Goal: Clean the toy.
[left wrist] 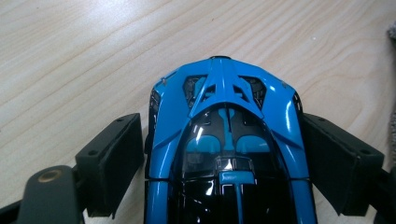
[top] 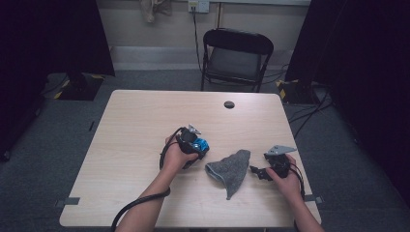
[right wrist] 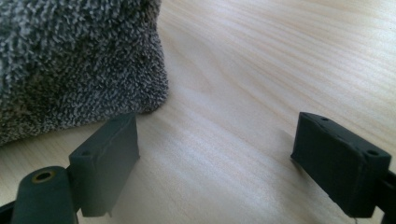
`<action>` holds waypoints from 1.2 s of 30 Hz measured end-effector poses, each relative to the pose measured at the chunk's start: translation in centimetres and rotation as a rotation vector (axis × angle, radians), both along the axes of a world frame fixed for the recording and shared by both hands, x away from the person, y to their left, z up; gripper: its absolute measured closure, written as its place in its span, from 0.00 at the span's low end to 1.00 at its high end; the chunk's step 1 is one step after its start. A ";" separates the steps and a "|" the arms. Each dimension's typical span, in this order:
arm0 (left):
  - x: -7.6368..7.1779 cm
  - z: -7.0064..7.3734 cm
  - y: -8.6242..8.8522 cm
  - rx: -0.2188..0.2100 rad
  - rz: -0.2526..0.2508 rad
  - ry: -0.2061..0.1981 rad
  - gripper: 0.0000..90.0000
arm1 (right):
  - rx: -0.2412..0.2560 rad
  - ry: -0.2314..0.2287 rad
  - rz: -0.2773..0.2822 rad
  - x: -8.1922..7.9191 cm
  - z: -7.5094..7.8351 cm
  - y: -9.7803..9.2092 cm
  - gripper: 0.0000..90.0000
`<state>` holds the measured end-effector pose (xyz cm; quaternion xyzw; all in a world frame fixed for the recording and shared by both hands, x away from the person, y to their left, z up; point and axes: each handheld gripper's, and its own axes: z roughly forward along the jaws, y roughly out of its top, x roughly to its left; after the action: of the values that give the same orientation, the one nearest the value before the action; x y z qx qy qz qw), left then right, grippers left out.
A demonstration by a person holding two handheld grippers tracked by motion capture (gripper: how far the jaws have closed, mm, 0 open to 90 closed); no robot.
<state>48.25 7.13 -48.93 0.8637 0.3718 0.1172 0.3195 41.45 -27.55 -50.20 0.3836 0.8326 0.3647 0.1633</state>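
High view: left claw (top: 199,145) clamped on a little blue toy car (top: 201,144), sitting mid-counter (top: 145,121), just left of a crumpled grey towel (top: 231,169). Right claw (top: 255,170) parked on the other side of that towel, tips aimed at its right edge, close but apparently not touching. Towel lying as a rough wedge, fat end toward the car, thin tail trailing toward the near edge of the counter. So: towel squarely between the two hands, both near it, right claw pointing straight at it. Black folding chair (top: 236,58) behind the counter, nothing to do with any of it.

Left gripper view: blue toy car (left wrist: 229,140) lengthwise between the black jaws, long axis running straight out along them, each jaw pressed to a flank. Solid grip by the look of it. Sliver of grey towel (left wrist: 391,30) poking in at the far right edge, so off to that side of the car and very near.

Right gripper view: jaws spread wide, bare counter (right wrist: 261,93) between them, holding nothing. Grey towel (right wrist: 74,60) up and left, its corner just beyond the left jaw's tip. Probably needs a nudge forward and leftward to get fabric between the jaws before pinching – otherwise just grabbing air.
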 end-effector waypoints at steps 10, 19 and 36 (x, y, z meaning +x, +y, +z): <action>-0.2 0.0 -0.1 0.010 -0.021 -0.025 0.27 | 0.000 0.000 -0.001 0.0 0.0 0.0 0.15; -0.3 0.0 -0.1 0.011 -0.014 -0.025 0.27 | 0.000 -0.001 0.000 0.0 0.0 0.0 0.15; -0.5 -0.1 -0.2 -0.001 0.006 -0.035 0.27 | 0.000 0.000 -0.001 0.0 0.0 0.0 0.15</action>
<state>47.79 6.93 -49.01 0.8603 0.3687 0.1331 0.3260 41.45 -27.55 -50.21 0.3841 0.8323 0.3647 0.1635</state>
